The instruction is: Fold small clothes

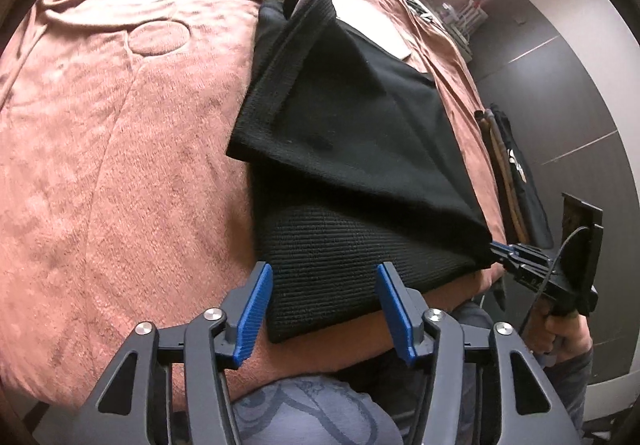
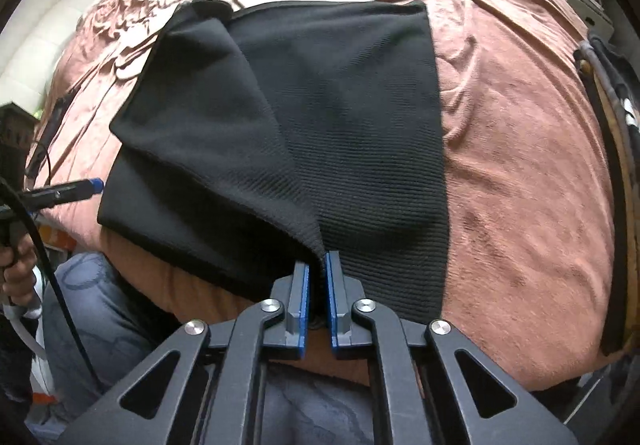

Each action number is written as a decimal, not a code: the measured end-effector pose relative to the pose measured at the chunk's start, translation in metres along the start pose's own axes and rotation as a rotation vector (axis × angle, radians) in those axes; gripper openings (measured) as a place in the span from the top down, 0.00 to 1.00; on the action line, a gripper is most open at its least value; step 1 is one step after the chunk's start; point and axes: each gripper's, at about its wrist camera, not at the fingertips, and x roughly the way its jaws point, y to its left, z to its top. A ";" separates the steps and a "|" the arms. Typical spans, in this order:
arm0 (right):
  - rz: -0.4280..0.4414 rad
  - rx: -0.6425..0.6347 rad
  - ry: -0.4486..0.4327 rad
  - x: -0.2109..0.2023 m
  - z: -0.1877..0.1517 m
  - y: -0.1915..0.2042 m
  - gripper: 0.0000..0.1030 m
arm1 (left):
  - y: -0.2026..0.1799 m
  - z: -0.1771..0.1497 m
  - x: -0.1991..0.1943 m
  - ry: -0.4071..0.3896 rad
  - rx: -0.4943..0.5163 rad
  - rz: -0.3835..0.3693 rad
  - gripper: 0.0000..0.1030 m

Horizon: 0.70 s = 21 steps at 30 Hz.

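A black knitted garment [image 1: 340,133] [image 2: 352,117] lies flat on the pink-brown bedspread [image 1: 120,165] [image 2: 520,165]. One layer of it is lifted and drawn diagonally over the rest. My right gripper [image 2: 318,269] is shut on the corner of that lifted layer; in the left wrist view the right gripper [image 1: 500,248] pinches this corner at the bed's near edge. My left gripper [image 1: 325,309] stands open, its blue pads on either side of the garment's near ribbed edge without pressing it. The left gripper [image 2: 94,185] shows at the far left, beside the garment's edge.
The person's legs in jeans [image 2: 104,317] stand against the bed's near edge. A dark bag with wooden handles [image 2: 608,165] leans by the bed's right side. A light paper [image 1: 394,35] lies beyond the garment. A white padded headboard [image 2: 36,57] is at the left.
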 end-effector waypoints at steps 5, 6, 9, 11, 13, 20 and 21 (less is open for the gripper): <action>0.012 0.041 -0.041 -0.020 -0.004 -0.009 0.97 | -0.002 -0.003 0.001 -0.001 0.006 0.005 0.57; 0.022 0.054 -0.048 -0.022 -0.004 -0.013 0.97 | -0.003 -0.003 0.000 -0.003 0.006 0.003 0.59; 0.038 0.082 -0.046 -0.023 -0.008 -0.023 0.97 | -0.004 -0.004 0.002 -0.006 0.010 0.021 0.61; 0.042 0.097 -0.050 -0.024 -0.011 -0.030 0.97 | -0.007 -0.003 0.007 0.008 0.014 0.031 0.65; 0.057 0.111 -0.057 -0.025 -0.014 -0.037 0.97 | -0.010 -0.004 0.011 0.020 0.029 0.039 0.67; 0.066 0.155 -0.059 -0.023 -0.020 -0.056 0.97 | -0.019 -0.003 0.021 0.041 0.071 0.072 0.77; 0.068 0.162 -0.060 -0.023 -0.021 -0.059 0.97 | -0.019 -0.003 0.022 0.040 0.066 0.074 0.80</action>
